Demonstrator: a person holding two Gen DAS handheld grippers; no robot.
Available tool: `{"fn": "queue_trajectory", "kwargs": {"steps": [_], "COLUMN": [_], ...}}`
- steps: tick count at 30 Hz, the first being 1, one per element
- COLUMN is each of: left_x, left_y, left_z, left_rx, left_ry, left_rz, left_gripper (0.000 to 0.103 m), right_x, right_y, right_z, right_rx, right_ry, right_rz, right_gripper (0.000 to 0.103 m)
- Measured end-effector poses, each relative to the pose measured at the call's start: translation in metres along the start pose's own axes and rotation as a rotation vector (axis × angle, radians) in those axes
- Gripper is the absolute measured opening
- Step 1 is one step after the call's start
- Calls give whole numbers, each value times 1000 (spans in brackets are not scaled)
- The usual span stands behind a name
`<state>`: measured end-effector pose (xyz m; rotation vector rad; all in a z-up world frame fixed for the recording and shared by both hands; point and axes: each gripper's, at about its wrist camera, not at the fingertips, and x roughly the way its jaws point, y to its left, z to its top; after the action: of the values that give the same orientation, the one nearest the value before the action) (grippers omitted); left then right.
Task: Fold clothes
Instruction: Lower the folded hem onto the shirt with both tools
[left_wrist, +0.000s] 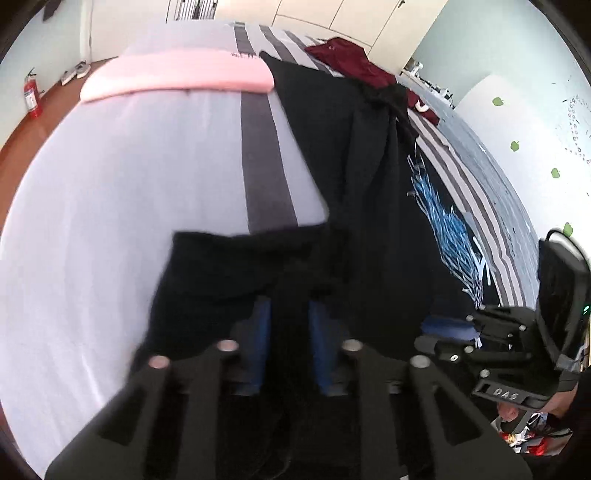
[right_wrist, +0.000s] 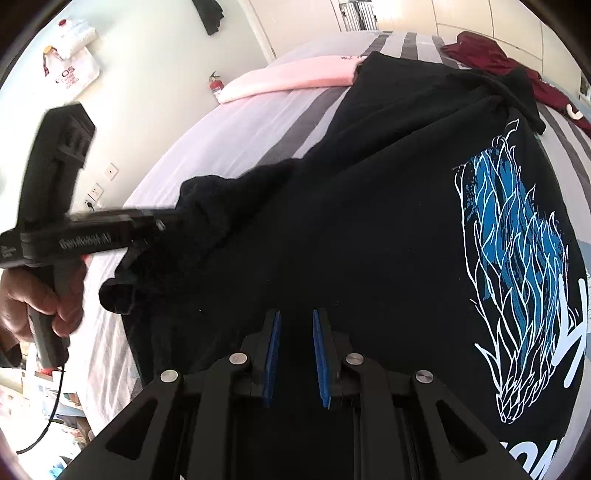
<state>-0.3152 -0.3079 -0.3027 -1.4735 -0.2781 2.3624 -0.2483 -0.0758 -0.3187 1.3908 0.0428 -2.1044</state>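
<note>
A black T-shirt (right_wrist: 369, 206) with a blue flame print lies spread on the striped bed (left_wrist: 122, 177) ahead of both my grippers. My left gripper (left_wrist: 290, 306) pinches its sleeve, the cloth bunched between the blue pads. My right gripper (right_wrist: 294, 332) hovers over the shirt's body, jaws apart and empty. Beyond the shirt lie a folded pink garment (left_wrist: 177, 74) and a maroon garment (right_wrist: 495, 62).

Open sheet left of the shirt
Bare bed (left_wrist: 110, 184) lies between pink garment (left_wrist: 177, 74) and black T-shirt (right_wrist: 369, 221).
</note>
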Motion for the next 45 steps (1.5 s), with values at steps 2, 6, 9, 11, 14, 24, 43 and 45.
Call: {"fn": "queue_trajectory", "kwargs": {"steps": [2,6,9,11,14,24,43,45], "left_x": [-1,-7,-11,-11,-12,-14,1,-13], "left_y": [7,21,31,36,42,26,33,28], "left_z": [4,16,28,31,35,39,13,7], "left_rx": [-31,-31,-11,-14,-18,46,44,20], "left_ry": [-2,-33,-61,-63,-64,-66,-112,-124], "left_rz": [-8,26,84,118,168,194,370,356], "left_gripper": [6,2,2,2,2,2,2,2], "right_x": [4,3,5,7,9,14,5,-3], "right_y": [0,-4,-5,-5,-3,-3,1,-1], "right_z": [0,-1,-2,-1,1,-2,-31,-40], "right_rx": [1,-1,-7,-8,-14,-16,-85,-98], "right_ry": [5,12,14,17,20,22,26,40], "right_rz": [-2,-5,-7,-8,-14,-29,-39,-47], "right_gripper": [17,17,17,17,17,17,17,17]}}
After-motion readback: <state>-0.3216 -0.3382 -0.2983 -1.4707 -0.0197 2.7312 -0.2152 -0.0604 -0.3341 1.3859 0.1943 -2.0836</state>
